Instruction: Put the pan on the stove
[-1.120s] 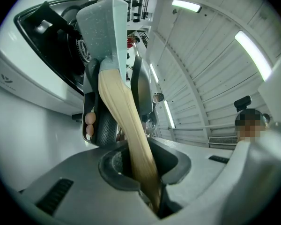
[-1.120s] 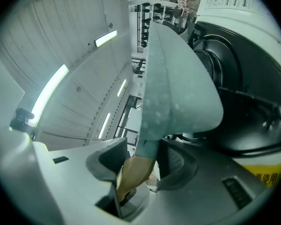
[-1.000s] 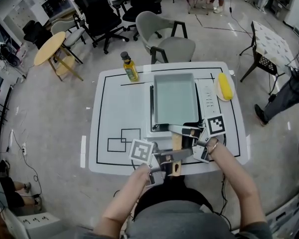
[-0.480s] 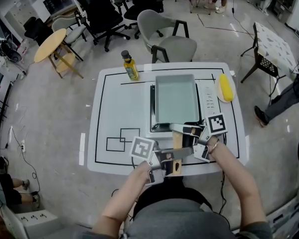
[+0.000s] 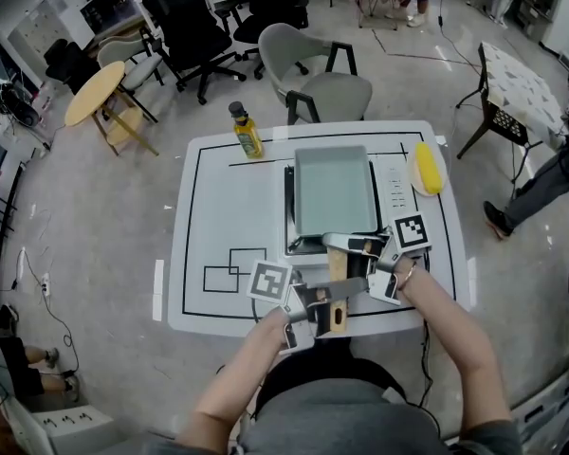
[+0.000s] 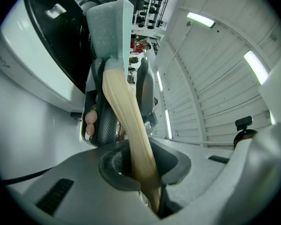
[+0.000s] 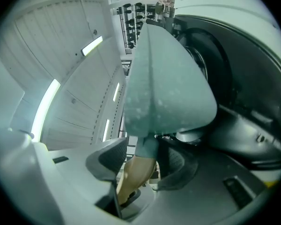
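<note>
Pan (image 5: 333, 190), rectangular and grey-green, is seen lying over the dark cooking plate of the stove (image 5: 395, 192), square to it; whether its base is fully set down cannot be told from above. It is judged stiff and fairly heavy at the front, so that a grip far out on the handle would be levered downward. The smooth wooden handle (image 5: 336, 282) could also twist between pads. The handle is the only sensible hold, best taken at two places.

It is taken that way now. The left gripper (image 5: 324, 303) is clamped on the wood near the handle's free end. The right gripper (image 5: 349, 246) is closed on the grey neck just beside the pan body.

Nothing is seen inside the pan. On the white table (image 5: 228, 207), an oil bottle (image 5: 247, 133) with yellow contents stands upright beyond the stove's far left corner. A plate (image 5: 415, 176) to the stove's right carries what appears to be a cob of corn (image 5: 427, 164).
</note>
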A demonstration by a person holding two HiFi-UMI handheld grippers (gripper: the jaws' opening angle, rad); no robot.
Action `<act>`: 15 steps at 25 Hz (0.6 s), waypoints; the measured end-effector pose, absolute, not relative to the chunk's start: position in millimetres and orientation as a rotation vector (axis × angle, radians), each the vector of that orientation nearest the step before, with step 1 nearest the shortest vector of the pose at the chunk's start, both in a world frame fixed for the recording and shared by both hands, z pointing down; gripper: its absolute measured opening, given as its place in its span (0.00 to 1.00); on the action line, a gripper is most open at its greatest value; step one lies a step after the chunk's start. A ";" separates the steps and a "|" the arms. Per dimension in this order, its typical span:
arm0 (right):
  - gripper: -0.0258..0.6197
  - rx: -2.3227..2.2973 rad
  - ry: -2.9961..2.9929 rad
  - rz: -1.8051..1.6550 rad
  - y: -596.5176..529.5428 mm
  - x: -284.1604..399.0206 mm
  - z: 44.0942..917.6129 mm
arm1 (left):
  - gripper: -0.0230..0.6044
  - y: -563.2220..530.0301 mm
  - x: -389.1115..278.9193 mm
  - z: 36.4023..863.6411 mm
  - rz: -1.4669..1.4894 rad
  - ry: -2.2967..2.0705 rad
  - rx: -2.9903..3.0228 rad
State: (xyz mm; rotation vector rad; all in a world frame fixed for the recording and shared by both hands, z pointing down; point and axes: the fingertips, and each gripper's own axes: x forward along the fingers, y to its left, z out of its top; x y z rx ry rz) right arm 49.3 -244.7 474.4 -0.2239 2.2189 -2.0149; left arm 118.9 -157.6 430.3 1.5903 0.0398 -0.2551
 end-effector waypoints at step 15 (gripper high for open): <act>0.33 -0.220 2.213 -2.023 -242.3 51.6 475.4 | 0.11 -155.4 121.3 431.7 -0.259 0.039 1.573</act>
